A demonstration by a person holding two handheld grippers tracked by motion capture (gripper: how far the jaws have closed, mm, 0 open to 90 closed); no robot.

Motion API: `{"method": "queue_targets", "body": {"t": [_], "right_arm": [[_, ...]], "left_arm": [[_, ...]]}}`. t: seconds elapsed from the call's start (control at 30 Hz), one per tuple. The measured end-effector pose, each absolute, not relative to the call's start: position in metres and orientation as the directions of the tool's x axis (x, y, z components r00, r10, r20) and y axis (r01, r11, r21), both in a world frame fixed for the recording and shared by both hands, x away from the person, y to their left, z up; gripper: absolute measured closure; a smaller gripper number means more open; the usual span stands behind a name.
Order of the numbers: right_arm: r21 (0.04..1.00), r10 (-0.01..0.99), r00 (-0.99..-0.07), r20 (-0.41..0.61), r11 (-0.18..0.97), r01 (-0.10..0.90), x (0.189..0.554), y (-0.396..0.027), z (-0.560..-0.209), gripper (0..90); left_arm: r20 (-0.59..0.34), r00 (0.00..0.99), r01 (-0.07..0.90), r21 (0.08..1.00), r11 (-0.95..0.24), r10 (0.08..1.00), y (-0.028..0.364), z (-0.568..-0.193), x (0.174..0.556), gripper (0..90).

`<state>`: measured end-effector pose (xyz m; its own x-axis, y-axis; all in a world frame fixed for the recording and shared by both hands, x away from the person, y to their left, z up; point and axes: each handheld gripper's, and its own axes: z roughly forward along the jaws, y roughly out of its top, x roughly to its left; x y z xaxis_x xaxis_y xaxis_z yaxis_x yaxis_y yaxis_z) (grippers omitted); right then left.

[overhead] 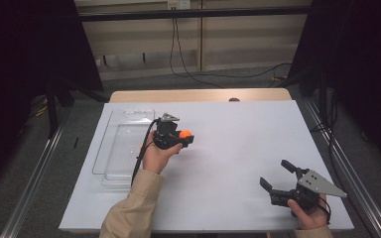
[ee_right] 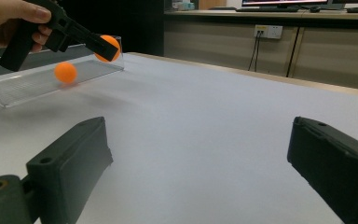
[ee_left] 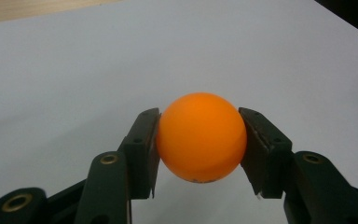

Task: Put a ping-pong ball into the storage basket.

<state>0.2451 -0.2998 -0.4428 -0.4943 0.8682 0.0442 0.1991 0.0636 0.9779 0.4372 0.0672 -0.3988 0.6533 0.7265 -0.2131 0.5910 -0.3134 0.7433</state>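
My left gripper (overhead: 184,137) is shut on an orange ball (overhead: 185,133) and holds it a little above the white table, just right of a clear plastic tray (overhead: 110,148). In the left gripper view the ball (ee_left: 200,142) sits squeezed between both pads (ee_left: 144,149). The right gripper view shows the held ball (ee_right: 108,48) and a second orange ball (ee_right: 65,72) lying in the tray (ee_right: 23,88). Near the table's front right corner, my right gripper (overhead: 275,173) stands open with nothing between its jaws.
A white sheet (overhead: 228,144) covers the table, with a wooden strip (overhead: 198,95) along the far edge. Cables (overhead: 188,69) trail on the floor beyond it. Dark frames stand at both sides.
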Motion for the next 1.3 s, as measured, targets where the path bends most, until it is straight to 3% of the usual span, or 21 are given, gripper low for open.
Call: {"method": "queue_targets", "body": {"t": [1.3], "right_arm": [[0.978,0.867,-0.497,0.039,0.069,0.196,0.245,-0.300,-0.443,4.9]], "left_arm": [[-0.234,0.625,0.609,0.743,-0.278,0.745,0.090,-0.388,0.440,50.9]]}}
